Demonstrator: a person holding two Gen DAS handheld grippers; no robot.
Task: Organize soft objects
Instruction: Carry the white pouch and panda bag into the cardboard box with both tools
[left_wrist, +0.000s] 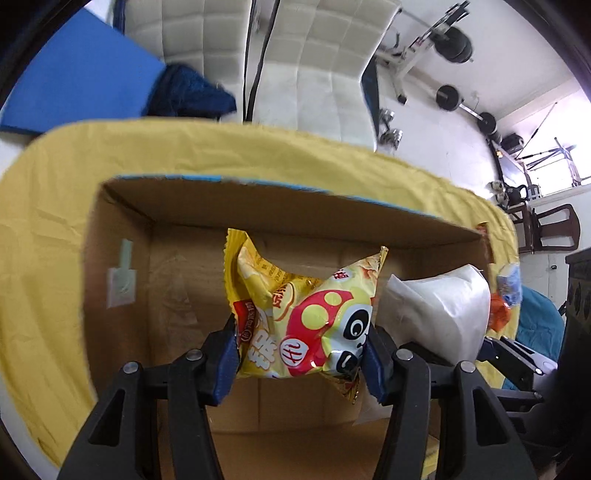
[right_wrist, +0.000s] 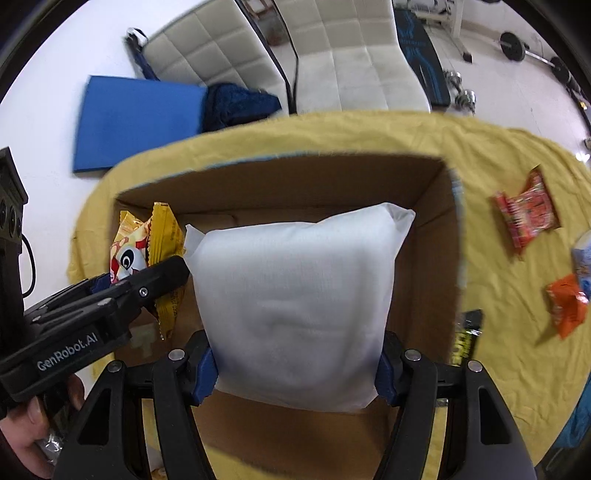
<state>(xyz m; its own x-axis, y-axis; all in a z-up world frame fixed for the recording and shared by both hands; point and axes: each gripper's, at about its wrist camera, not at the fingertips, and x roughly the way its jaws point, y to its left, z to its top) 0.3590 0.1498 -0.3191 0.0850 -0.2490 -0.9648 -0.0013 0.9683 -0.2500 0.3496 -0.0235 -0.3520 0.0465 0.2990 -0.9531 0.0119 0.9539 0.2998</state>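
Note:
My left gripper (left_wrist: 299, 354) is shut on a yellow snack bag with a panda print (left_wrist: 306, 314) and holds it over the open cardboard box (left_wrist: 122, 258). My right gripper (right_wrist: 295, 365) is shut on a white soft pack (right_wrist: 295, 295) and holds it over the same box (right_wrist: 424, 206), right of the snack bag (right_wrist: 129, 254). The white pack (left_wrist: 439, 314) shows at the right in the left wrist view. The left gripper body (right_wrist: 92, 317) shows at the left in the right wrist view.
The box stands on a table with a yellow cloth (right_wrist: 498, 350). On the cloth right of the box lie a red snack bag (right_wrist: 528, 210), an orange bag (right_wrist: 567, 302), a bluish pack (right_wrist: 583, 254) and a black-yellow packet (right_wrist: 465, 339). White chairs (right_wrist: 354, 55) stand behind the table.

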